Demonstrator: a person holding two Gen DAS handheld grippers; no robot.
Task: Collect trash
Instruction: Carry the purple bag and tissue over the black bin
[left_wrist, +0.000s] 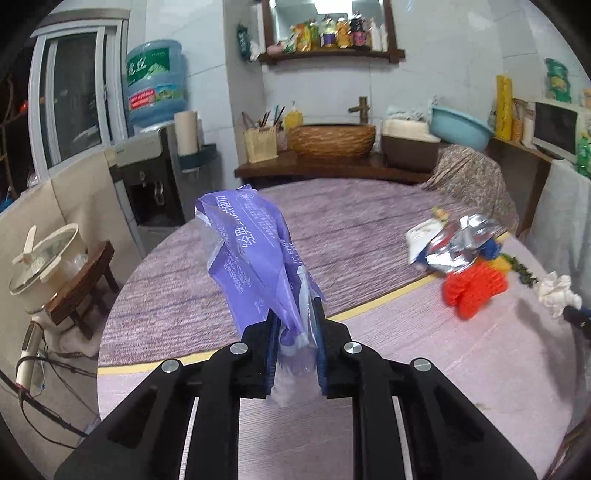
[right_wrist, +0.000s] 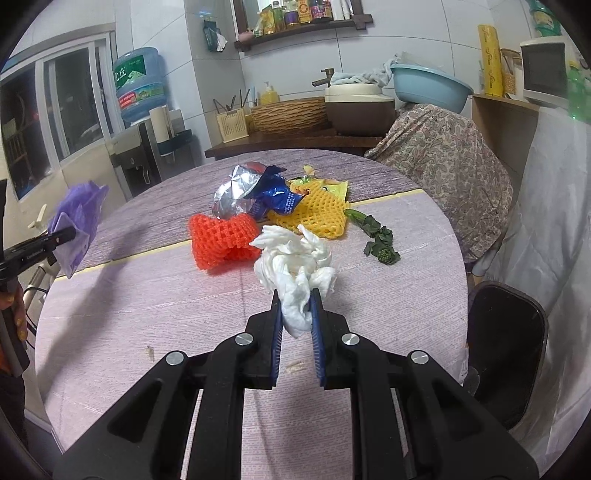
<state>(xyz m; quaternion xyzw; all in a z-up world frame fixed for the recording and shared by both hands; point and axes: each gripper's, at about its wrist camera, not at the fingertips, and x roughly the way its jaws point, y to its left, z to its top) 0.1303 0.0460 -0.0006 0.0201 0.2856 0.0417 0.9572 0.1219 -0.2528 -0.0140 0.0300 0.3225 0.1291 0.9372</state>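
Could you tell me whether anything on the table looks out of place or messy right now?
Yes: litter is heaped mid-table, a torn foil wrapper, orange net, yellow net and a vegetable scrap. Small crumbs lie nearer the right gripper.

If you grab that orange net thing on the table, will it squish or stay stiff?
The orange net would probably squish: it looks like soft foam mesh, already curled over on itself. It is likely very light, since it is mostly holes. It seems unlikely to slip, because the open mesh gives pads something to catch, and it should not roll far on the table.
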